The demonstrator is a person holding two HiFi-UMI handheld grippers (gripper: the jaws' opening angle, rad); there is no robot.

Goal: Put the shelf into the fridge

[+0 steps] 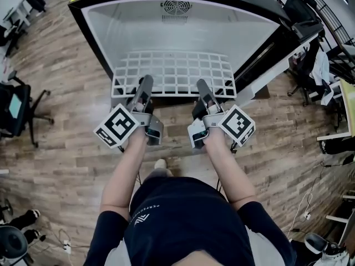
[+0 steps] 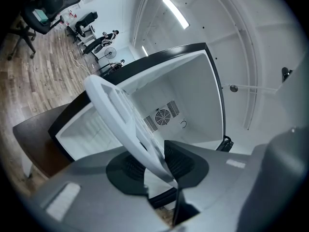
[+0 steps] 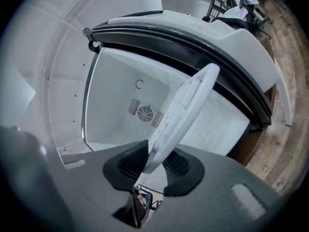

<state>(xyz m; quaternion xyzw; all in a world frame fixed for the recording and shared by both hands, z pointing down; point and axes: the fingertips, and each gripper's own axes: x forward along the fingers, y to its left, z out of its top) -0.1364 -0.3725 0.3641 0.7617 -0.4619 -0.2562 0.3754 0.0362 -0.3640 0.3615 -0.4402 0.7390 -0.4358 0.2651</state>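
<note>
Grips grid shelf (image 1: 175, 71) in left hand-held gripper (image 1: 145, 83) and right hand-held gripper (image 1: 201, 85); risks wedging it askew in fridge (image 1: 222, 24) by uneven pushing.

Left gripper (image 1: 146, 83), right gripper (image 1: 201, 86) level, both clamped

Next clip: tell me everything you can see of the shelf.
The shelf is a white grid of crossing bars with a thicker rim, and it looks like coated wire or plastic. It lies roughly flat at the mouth of the open fridge, with its far part already inside. The left gripper and right gripper each clamp its near edge. Nothing rests on it.
</note>
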